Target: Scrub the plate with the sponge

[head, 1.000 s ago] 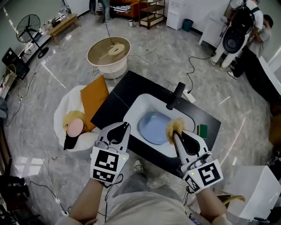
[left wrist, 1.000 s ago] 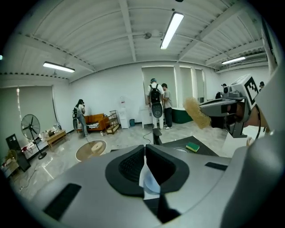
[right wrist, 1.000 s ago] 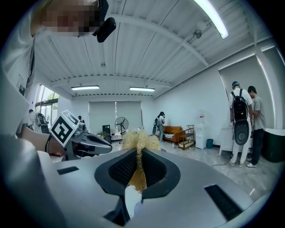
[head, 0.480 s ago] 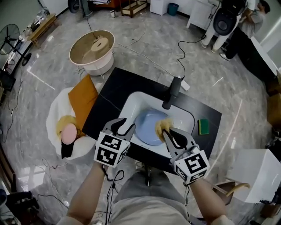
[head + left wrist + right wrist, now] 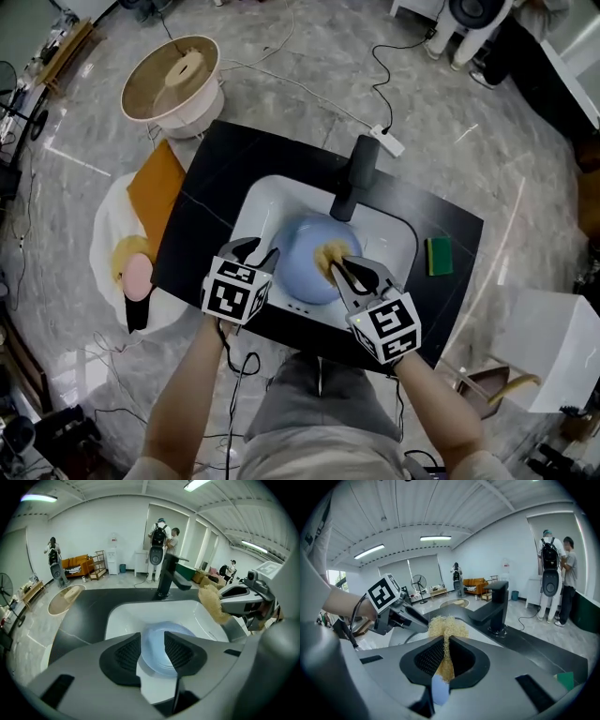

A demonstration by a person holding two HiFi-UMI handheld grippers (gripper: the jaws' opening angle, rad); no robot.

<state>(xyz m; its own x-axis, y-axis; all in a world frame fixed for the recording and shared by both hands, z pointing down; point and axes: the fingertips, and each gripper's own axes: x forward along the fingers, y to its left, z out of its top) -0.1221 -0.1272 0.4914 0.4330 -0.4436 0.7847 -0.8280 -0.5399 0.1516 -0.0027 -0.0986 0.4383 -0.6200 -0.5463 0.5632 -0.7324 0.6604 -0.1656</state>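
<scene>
left gripper (image 5: 257,251) jaws opening, empty, beside plate (image 5: 298,274) edge; right gripper (image 5: 348,268) jaws clamp sponge (image 5: 329,254).

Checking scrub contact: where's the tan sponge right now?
Head view, centre: the tan sponge is pinched in the right gripper, over the blue plate in the white sink, near the black faucet.

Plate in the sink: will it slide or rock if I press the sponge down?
Probably slides: the plate lies unheld on the smooth sink. Likely stiff, so it won't flex; the fibrous sponge in the right gripper should give instead.
</scene>
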